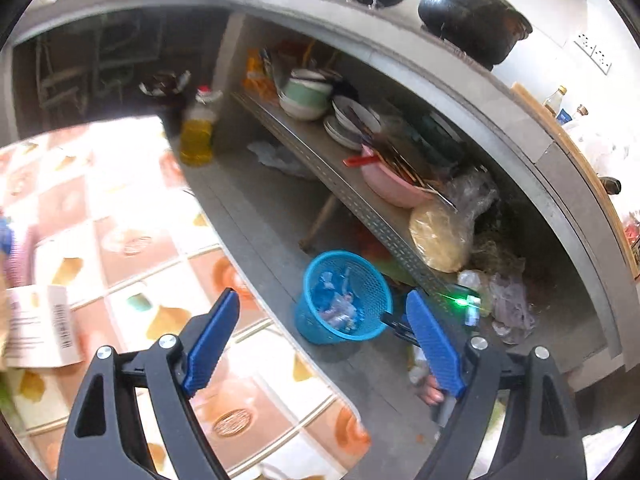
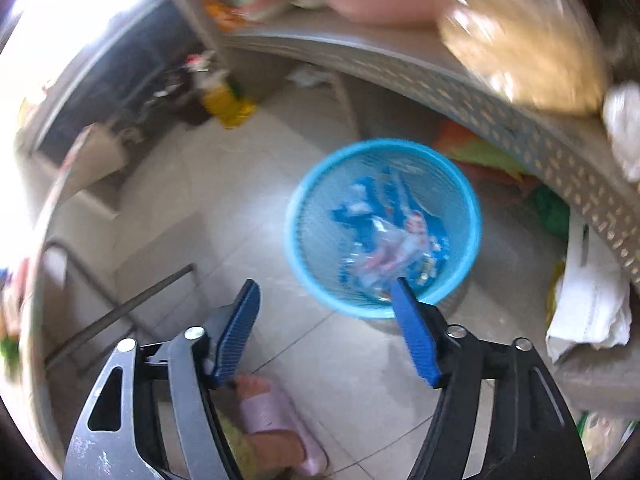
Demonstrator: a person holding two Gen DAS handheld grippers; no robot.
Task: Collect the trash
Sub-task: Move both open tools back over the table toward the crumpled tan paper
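Tongs frame the bottom of both views: the left tongs (image 1: 320, 314) stand wide apart with nothing between the blue pads, and the right tongs (image 2: 325, 292) are likewise spread and empty. Below the right tongs, at 6 o'clock, a foot in a pink slipper (image 2: 276, 412) is partly hidden by the black arms. Just past the tongs sits the blue mesh basket (image 2: 468, 248) on the grey floor (image 2: 224, 200), near the middle of the right wrist view and at about 5 o'clock in the left one (image 1: 368, 276); blue and clear wrappers (image 2: 392, 232) lie inside it, smeared by blur so their kinds cannot be told. In the left view a tiled cloth (image 1: 132, 240) fills the 8 o'clock side, with a printed paper (image 1: 40, 326) cut off by the edge. Beyond the basket a perforated metal shelf (image 1: 332, 184) carries a bagged tan round (image 1: 440, 236), a pink bowl (image 1: 394, 186) and stacked dishes (image 1: 308, 96). Farther off, at 11 o'clock, stands a bottle of yellow oil (image 1: 198, 130); on the counter (image 1: 400, 46) at 1 o'clock is a black pot (image 1: 472, 16).
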